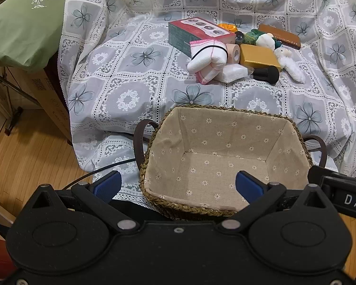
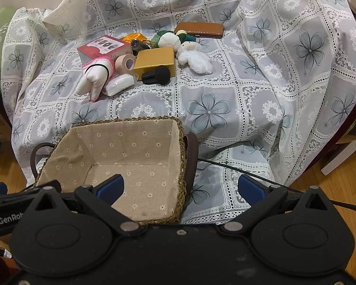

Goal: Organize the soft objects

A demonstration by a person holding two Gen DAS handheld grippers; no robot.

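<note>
A woven basket (image 1: 154, 140) with a flowered beige lining stands empty at the near edge of the covered seat; it also shows in the right wrist view (image 2: 181, 147). Behind it lies a pile: a folded white towel (image 1: 207, 59) (image 2: 96, 77), a white plush toy (image 1: 289, 64) (image 2: 194, 58), a green and white plush (image 1: 263, 38) (image 2: 169, 38) and a white gauze pack (image 1: 233, 73) (image 2: 119, 84). My left gripper (image 1: 178, 185) is open and empty over the basket's near left rim. My right gripper (image 2: 180, 187) is open and empty at the basket's near right corner.
Hard items sit in the pile: a red-green box (image 1: 194, 34), a gold box (image 1: 258, 57), a black brush (image 1: 268, 74), a tape roll (image 1: 233, 51) and a brown case (image 1: 281, 36). A green pillow (image 1: 23, 23) lies at left. Wood floor (image 1: 23, 156) is below.
</note>
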